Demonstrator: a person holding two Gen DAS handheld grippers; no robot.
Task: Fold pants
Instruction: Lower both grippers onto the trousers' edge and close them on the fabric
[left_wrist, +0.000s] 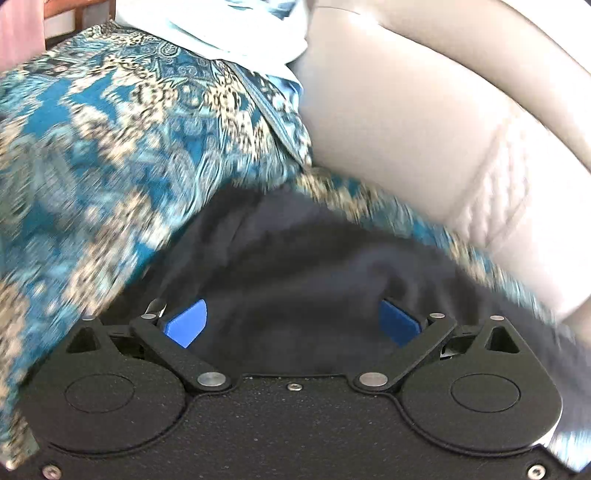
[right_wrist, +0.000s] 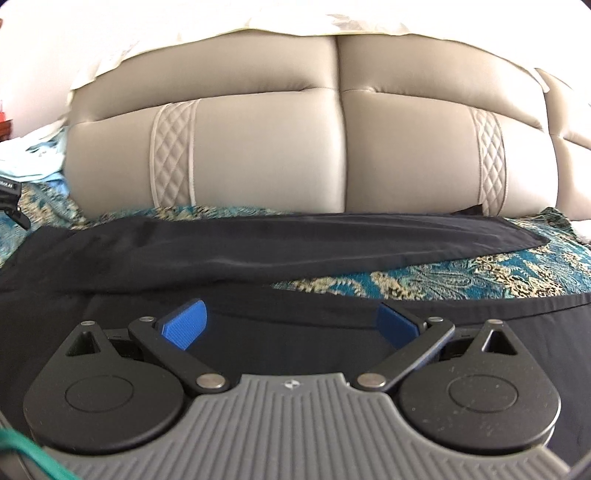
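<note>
Dark navy pants (right_wrist: 236, 251) lie spread on a blue and cream patterned bedspread (right_wrist: 480, 280), one leg stretching right along the headboard, another part in the foreground under my right gripper (right_wrist: 291, 325). That gripper is open, its blue pads (right_wrist: 184, 325) wide apart just above the dark cloth. In the left wrist view the pants (left_wrist: 295, 266) form a dark mound in front of my left gripper (left_wrist: 293, 323), which is open with the cloth between and beyond its pads (left_wrist: 186, 323). The view is motion-blurred.
A beige padded headboard (right_wrist: 277, 155) with quilted strips stands behind the bed and shows at the right of the left wrist view (left_wrist: 424, 110). A pale blue and white cloth (left_wrist: 240, 33) lies at the far end of the bedspread (left_wrist: 110, 147).
</note>
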